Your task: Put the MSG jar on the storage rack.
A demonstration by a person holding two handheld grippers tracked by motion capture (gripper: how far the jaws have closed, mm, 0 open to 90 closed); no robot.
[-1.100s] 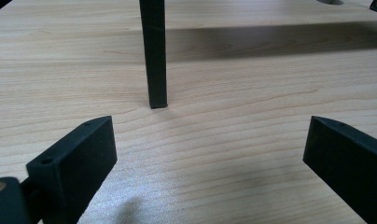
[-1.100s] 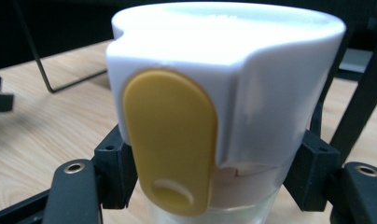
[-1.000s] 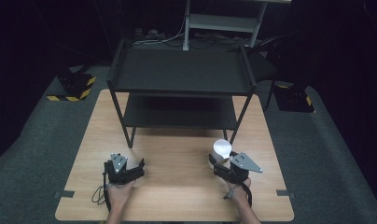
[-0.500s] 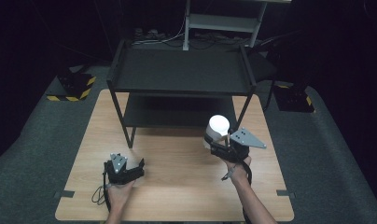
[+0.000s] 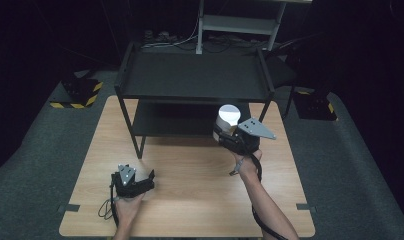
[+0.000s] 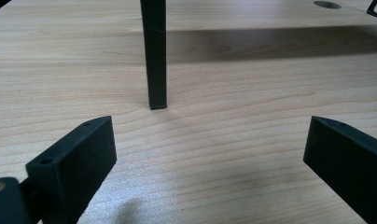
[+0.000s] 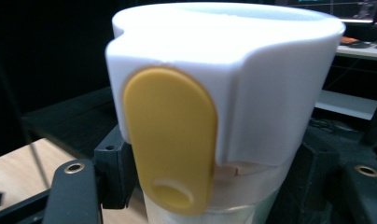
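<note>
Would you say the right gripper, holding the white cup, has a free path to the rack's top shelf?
Probably yes: the right gripper holds the white cup just before the top shelf, whose surface looks bare.

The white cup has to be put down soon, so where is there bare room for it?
The rack's top shelf is bare from rail to rail. The wooden table is free between the left gripper and the right gripper holding the white cup. The lower shelf looks bare but dim and low.

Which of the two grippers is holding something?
The right gripper, raised before the shelf, grips a white cup. The left gripper sits open and empty, low over the table.
</note>
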